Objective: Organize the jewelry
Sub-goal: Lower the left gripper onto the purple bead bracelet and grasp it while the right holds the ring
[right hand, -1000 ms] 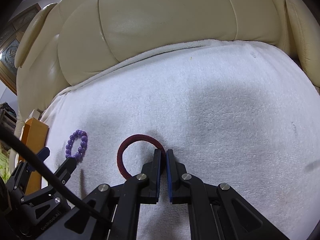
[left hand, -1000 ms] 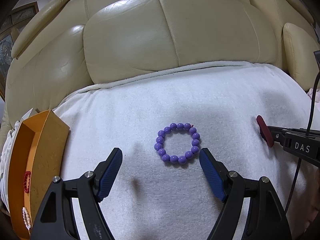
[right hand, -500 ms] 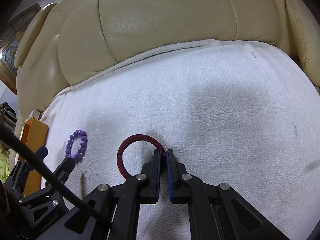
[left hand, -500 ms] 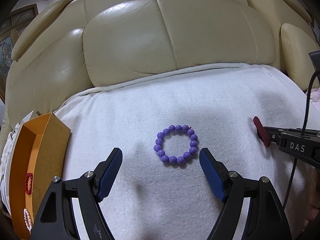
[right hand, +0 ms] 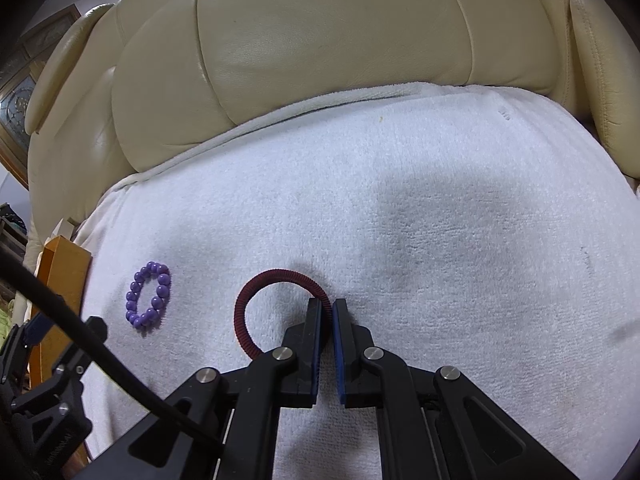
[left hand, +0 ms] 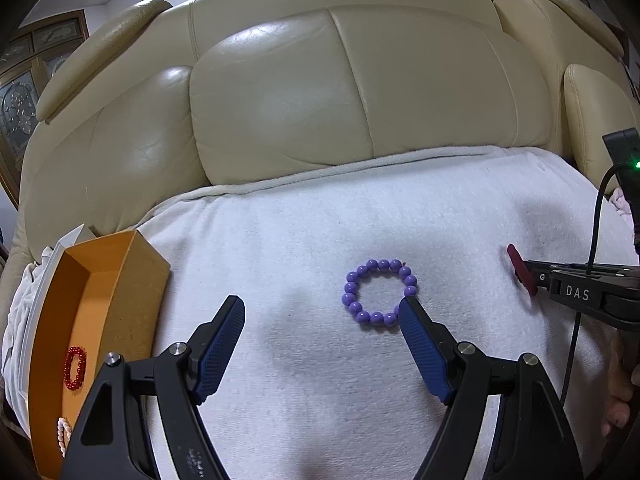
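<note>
Left edge, about 8 o'clock in the left wrist view: orange box (left hand: pixel 120 280), open-topped, matte card walls, a red bead bracelet (left hand: pixel 75 367) and a pale twisted piece (left hand: pixel 63 432) lying inside. The left gripper (left hand: pixel 322 312) has its fingers spread wide and holds nothing; blue ribbed pads, black frame. The purple bead bracelet (left hand: pixel 379 292) lies flat on the white towel (left hand: pixel 280 240) at about 1 o'clock from the gap's centre, with its lower right beads at the tip of the right-hand finger; contact there cannot be confirmed. Beads round, smooth, glossy, strung in a closed ring. The towel is looped terry, soft, spread over a cream leather sofa (left hand: pixel 320 80) with creased, shiny cushions. Farther right, the right gripper (right hand: pixel 327 306) has its fingers closed narrow on the dark red ribbed ring (right hand: pixel 256 292), clamped at the ring's 4 o'clock edge; the band looks elastic and finely corrugated. Judgement: the step in hand is gathering loose pieces for the box, one pinched, one being lined up. Next, the left gripper should shift right to centre on the purple beads before closing; beads may roll or slip on smooth surfaces.
</note>
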Demonstrator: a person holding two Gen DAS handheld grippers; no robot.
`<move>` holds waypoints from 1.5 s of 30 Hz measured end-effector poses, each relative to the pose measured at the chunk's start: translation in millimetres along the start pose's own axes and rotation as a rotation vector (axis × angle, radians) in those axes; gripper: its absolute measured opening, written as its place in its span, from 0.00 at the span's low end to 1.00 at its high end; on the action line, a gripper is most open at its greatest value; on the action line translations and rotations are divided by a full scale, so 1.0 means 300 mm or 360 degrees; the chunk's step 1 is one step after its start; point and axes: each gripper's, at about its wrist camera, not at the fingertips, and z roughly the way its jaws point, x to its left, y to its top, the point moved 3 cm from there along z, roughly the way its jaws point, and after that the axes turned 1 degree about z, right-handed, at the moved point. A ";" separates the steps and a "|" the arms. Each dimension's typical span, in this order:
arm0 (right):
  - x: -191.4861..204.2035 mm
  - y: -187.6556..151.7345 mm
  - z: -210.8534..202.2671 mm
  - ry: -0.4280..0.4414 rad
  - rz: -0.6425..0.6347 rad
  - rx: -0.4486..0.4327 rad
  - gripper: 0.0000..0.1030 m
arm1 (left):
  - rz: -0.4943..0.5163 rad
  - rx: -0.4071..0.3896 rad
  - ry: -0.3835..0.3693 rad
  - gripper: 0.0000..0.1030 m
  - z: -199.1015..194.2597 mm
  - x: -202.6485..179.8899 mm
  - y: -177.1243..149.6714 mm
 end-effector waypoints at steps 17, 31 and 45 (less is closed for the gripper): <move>0.031 -0.009 0.007 -0.0027 -0.0018 -0.0025 0.08 | 0.0005 -0.0025 0.0024 0.77 -0.019 0.018 -0.008; 0.019 -0.014 0.007 0.0003 -0.0046 -0.0027 0.08 | 0.0016 -0.0021 0.0006 0.77 0.001 -0.016 0.009; -0.011 -0.004 0.013 0.0057 -0.0060 -0.0002 0.08 | 0.0044 0.0051 -0.0019 0.77 0.083 -0.080 0.017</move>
